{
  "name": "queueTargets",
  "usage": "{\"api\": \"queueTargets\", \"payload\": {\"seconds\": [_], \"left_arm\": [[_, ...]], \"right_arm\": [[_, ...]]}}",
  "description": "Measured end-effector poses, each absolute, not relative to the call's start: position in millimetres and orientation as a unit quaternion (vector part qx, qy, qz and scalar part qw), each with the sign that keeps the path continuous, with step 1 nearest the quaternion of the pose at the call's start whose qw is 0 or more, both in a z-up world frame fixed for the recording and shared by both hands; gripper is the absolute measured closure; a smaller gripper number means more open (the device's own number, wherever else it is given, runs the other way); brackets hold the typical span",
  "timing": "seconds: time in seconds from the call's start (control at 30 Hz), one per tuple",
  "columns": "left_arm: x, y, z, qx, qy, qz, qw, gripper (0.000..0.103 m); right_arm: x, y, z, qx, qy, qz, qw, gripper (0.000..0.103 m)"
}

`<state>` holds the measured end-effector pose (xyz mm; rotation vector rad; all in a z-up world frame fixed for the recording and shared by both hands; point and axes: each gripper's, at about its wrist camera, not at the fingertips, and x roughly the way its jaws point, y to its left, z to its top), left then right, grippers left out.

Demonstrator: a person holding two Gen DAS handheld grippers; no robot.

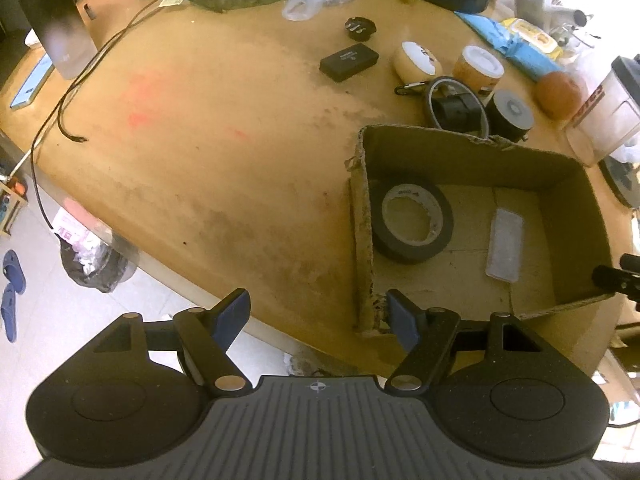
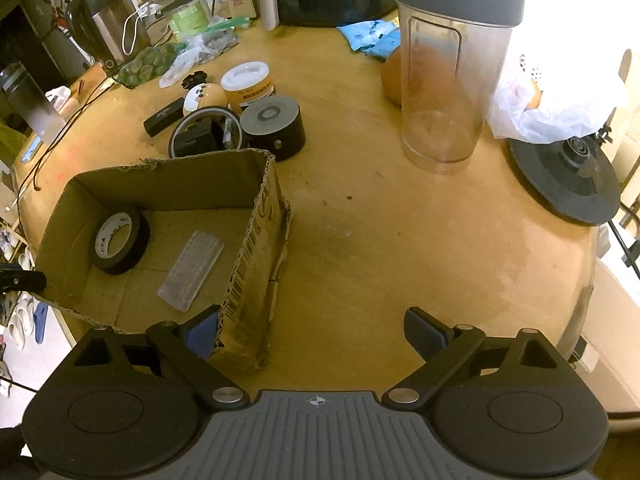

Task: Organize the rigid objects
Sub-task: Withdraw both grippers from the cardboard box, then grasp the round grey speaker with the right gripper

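An open cardboard box [image 1: 568,196] [image 2: 260,216] stands on the round wooden table. Inside it lie a black tape roll [image 1: 412,222] [image 2: 120,240] and a clear plastic case [image 1: 505,243] [image 2: 191,275]. Behind the box sit a black rectangular case [image 1: 349,61] [image 2: 162,117], a black cylinder with a grey top [image 1: 510,114] [image 2: 274,126], a yellow round toy [image 1: 418,62] [image 2: 204,98] and a white-lidded jar [image 1: 478,69] [image 2: 248,85]. My left gripper [image 1: 316,318] is open and empty over the table's near edge, left of the box. My right gripper [image 2: 312,336] is open and empty, its left finger by the box's near right corner.
A tall clear shaker cup [image 2: 452,68] with a grey lid stands right of the box, a black round base [image 2: 568,180] beyond it, and a white plastic bag [image 2: 552,96]. Cables [image 1: 60,116] trail over the table's left side. The floor with slippers [image 1: 12,292] lies below.
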<state>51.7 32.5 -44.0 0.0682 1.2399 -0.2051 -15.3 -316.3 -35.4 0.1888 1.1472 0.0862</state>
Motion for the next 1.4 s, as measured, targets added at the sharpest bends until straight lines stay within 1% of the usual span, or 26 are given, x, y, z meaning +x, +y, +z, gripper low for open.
{"api": "queueTargets", "payload": {"seconds": [0.17, 0.3, 0.77, 1.17, 1.27, 1.37, 1.4], "left_arm": [[55.2, 32.3, -39.0, 0.003, 0.577, -0.109, 0.809, 0.03], [59.1, 23.5, -29.9, 0.005, 0.565, -0.128, 0.815, 0.03], [73.6, -0.1, -7.9, 0.01, 0.533, -0.184, 0.826, 0.03], [83.5, 2.5, -1.8, 0.009, 0.524, -0.202, 0.828, 0.03], [85.2, 7.0, -4.3, 0.005, 0.526, -0.201, 0.826, 0.03], [88.6, 14.2, -7.0, -0.005, 0.531, -0.195, 0.824, 0.03], [89.7, 16.3, -7.4, -0.006, 0.532, -0.193, 0.824, 0.03]], "right_arm": [[-10.1, -315.9, -28.6, 0.108, 0.522, 0.055, 0.844, 0.004], [1.9, -311.9, -21.9, 0.112, 0.508, 0.066, 0.852, 0.0], [57.4, -291.7, -9.7, 0.089, 0.482, 0.087, 0.867, 0.0], [103.9, -282.7, -14.8, 0.061, 0.473, 0.1, 0.873, 0.0], [116.1, -282.7, -21.8, 0.064, 0.476, 0.099, 0.872, 0.002], [129.4, -279.9, -30.8, 0.058, 0.483, 0.09, 0.869, 0.009], [132.6, -279.3, -33.8, 0.056, 0.486, 0.088, 0.868, 0.01]]}}
